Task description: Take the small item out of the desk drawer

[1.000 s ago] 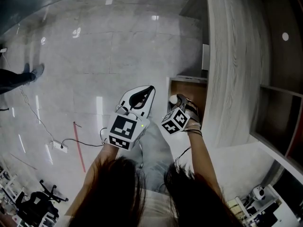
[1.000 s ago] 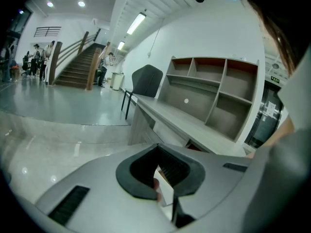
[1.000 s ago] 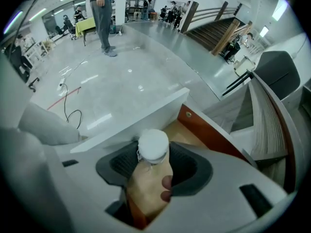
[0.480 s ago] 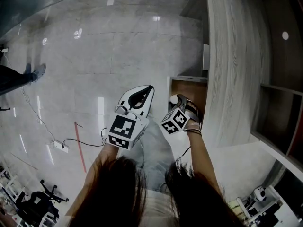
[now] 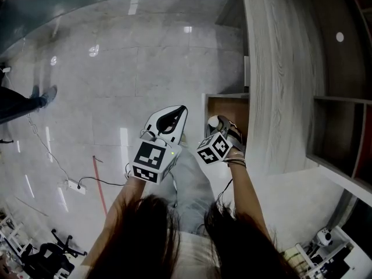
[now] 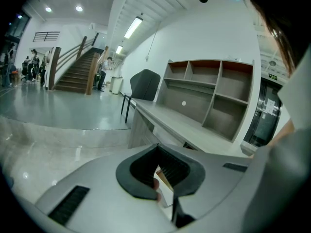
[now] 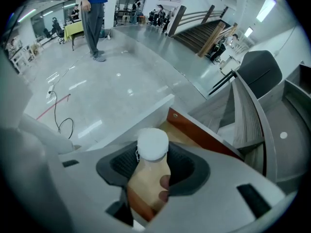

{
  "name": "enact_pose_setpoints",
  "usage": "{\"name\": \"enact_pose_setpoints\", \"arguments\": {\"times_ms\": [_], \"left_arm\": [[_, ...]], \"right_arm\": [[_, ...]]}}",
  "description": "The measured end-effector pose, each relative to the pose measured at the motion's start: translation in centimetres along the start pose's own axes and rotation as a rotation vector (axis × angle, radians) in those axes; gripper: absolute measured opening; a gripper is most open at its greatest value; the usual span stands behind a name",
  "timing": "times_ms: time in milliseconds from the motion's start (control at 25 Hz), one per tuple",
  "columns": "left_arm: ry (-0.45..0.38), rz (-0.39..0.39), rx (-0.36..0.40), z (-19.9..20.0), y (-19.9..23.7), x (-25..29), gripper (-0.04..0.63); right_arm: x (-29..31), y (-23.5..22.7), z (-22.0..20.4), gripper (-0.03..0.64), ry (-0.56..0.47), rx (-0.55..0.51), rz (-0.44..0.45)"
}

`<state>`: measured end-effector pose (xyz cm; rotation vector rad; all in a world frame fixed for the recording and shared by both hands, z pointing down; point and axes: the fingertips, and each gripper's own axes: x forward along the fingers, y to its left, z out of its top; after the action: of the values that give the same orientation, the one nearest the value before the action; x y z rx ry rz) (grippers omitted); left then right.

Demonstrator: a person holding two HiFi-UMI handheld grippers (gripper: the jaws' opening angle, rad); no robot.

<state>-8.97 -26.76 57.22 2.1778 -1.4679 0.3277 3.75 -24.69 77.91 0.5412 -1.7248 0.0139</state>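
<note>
A small tan bottle with a white cap (image 7: 152, 144) sits between the jaws of my right gripper (image 7: 153, 171), which is shut on it. In the head view the bottle's cap (image 5: 213, 121) shows at the tip of the right gripper (image 5: 220, 127), just over the near edge of the open wooden desk drawer (image 5: 231, 105). My left gripper (image 5: 170, 120) hangs to the left of the drawer over the floor, shut, with nothing in it. In the left gripper view its dark pads (image 6: 175, 170) almost touch, and a sliver of the drawer shows through them.
The grey desk top (image 5: 273, 68) runs along the right, with open shelves (image 5: 343, 132) beyond it. A cable and power strip (image 5: 72, 186) and a red strip (image 5: 99, 182) lie on the floor at left. A person's legs (image 5: 23, 100) stand at the far left.
The head view has shifted slightly. Both grippers keep their places, and the right one still holds the bottle over the drawer's edge.
</note>
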Motion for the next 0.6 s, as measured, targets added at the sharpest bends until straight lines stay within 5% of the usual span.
{"name": "enact_pose_setpoints", "arguments": {"times_ms": [600], "left_arm": [[-0.044,-0.015,0.03,0.9,-2.7,-4.7,0.006]], "right_arm": [[-5.5,-0.1,0.9,0.189,-0.06,0.103,-0.082]]}}
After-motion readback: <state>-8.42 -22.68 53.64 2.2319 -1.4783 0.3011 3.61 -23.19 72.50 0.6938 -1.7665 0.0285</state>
